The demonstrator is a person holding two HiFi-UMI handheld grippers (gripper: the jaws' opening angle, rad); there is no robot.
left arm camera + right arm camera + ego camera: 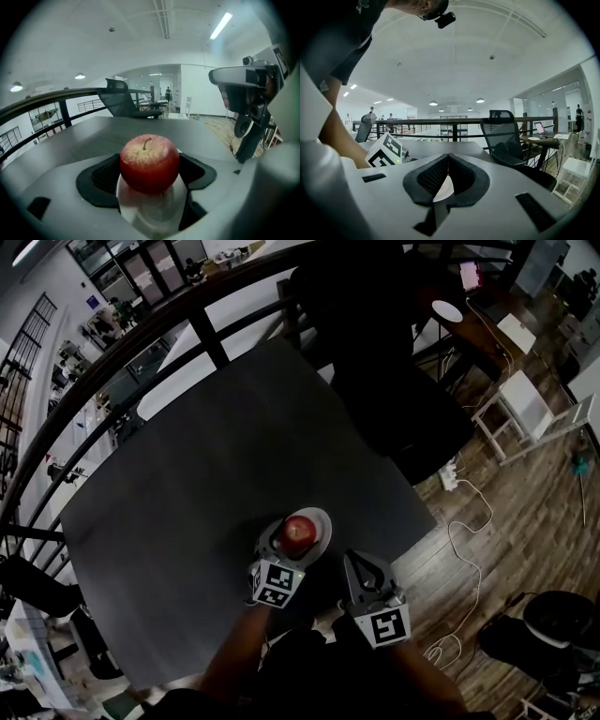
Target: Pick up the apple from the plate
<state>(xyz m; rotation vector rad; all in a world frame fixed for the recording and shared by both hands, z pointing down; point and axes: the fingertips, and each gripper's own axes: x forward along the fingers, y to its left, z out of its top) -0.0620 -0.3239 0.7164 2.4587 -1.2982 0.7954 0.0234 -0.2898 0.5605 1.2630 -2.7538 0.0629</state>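
A red apple with a short stem stands on a small white plate near the front edge of the dark table. My left gripper reaches in from the near side, open wide. The apple sits between its black pads, and I see no squeeze on it. My right gripper hovers just right of the plate, level, its pads meeting at the tip with nothing held. In the left gripper view the right gripper shows at the upper right.
A black office chair stands at the table's far right corner. A black railing runs behind the table. To the right, white cables lie on the wooden floor, and beyond them a desk carries a white dish.
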